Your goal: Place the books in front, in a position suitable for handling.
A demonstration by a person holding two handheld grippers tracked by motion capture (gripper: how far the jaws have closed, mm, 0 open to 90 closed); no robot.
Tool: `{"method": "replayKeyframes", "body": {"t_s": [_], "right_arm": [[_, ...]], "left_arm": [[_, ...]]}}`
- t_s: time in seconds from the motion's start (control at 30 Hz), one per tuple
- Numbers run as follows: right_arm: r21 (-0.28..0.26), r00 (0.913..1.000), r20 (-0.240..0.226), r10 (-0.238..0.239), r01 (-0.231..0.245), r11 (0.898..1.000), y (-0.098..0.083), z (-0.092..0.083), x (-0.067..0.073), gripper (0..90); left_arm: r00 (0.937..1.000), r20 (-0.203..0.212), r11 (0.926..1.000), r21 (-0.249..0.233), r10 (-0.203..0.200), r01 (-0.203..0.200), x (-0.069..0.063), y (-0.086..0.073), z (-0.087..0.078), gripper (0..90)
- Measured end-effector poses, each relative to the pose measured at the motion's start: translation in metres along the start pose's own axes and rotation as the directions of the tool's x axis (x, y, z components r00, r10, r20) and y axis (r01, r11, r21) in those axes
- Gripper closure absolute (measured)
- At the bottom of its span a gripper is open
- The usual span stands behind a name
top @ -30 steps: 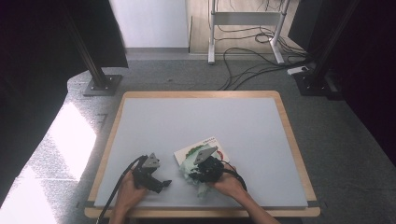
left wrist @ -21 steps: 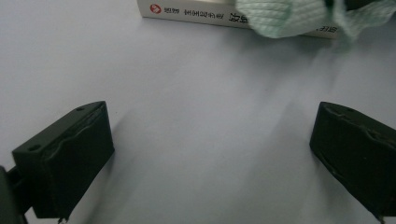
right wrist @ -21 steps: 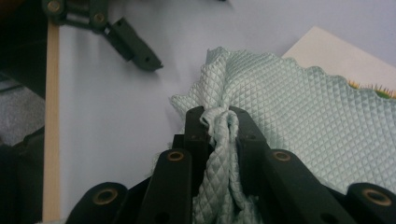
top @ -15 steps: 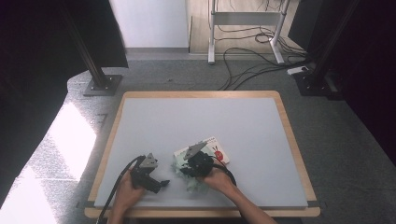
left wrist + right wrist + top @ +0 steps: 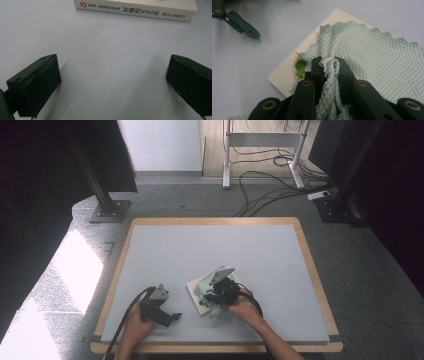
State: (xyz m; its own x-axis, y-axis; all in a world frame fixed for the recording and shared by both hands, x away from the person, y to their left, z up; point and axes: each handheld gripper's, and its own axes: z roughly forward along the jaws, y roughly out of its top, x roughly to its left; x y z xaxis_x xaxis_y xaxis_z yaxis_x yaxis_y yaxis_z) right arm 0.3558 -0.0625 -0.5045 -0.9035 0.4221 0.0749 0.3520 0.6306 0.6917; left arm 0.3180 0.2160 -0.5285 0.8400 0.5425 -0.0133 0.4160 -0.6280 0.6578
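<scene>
A white book (image 5: pixel 196 296) lies flat near the table's front edge, and its printed spine (image 5: pixel 135 8) faces my left gripper. A pale green waffle-weave cloth (image 5: pixel 372 57) is draped over the book's cover (image 5: pixel 287 72). My right gripper (image 5: pixel 328 61) is shut on a bunched fold of that cloth, on top of the book. In the high view the right gripper (image 5: pixel 212 295) sits over the book with cloth (image 5: pixel 220 312) spilling toward the person. My left gripper (image 5: pixel 112 80) rests on the table left of the book, open wide with bare table between its fingers. The high view has the left gripper (image 5: pixel 172 316) low on the mat.
The grey table mat (image 5: pixel 210 245) with a wooden rim stretches bare to the back and right. Cables trail from both grippers toward the front edge. Black stand feet (image 5: pixel 107 212) and floor cables (image 5: pixel 270 190) lie beyond the table.
My right gripper slid left and then back right across the book, dragging the cloth with it. The left gripper stayed put.
</scene>
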Motion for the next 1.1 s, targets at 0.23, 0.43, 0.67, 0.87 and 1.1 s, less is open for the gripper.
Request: {"method": "replayKeyframes", "body": {"t_s": [0.23,0.43,0.67,0.87,1.1], "right_arm": [[-0.017,0.9953,0.064,0.073,-0.073,0.997,-0.021,-0.020,-0.026,78.7],[-0.019,0.9904,0.096,0.100,-0.098,0.995,-0.034,-0.032,-0.038,78.7],[-0.015,0.9787,0.152,0.138,-0.138,0.990,-0.049,-0.048,-0.054,78.7],[-0.015,0.9712,0.179,0.158,-0.158,0.987,-0.055,-0.054,-0.063,78.6],[-0.014,0.9641,0.202,0.172,-0.172,0.985,-0.056,-0.057,-0.070,78.6]], "left_arm": [[1.0000,0.000,1.0000,0.000,0.000,0.000,0.000,0.000,0.000,0.0],[1.0000,0.000,1.0000,-0.001,0.000,0.000,0.000,0.000,0.000,0.0],[1.0000,0.000,1.0000,0.000,0.000,0.000,0.000,0.000,0.000,0.0],[1.0000,0.000,1.0000,0.000,-0.001,0.001,0.000,0.000,0.000,0.0],[1.0000,0.000,1.0000,0.000,0.000,0.000,0.000,0.000,0.000,0.0]]}}
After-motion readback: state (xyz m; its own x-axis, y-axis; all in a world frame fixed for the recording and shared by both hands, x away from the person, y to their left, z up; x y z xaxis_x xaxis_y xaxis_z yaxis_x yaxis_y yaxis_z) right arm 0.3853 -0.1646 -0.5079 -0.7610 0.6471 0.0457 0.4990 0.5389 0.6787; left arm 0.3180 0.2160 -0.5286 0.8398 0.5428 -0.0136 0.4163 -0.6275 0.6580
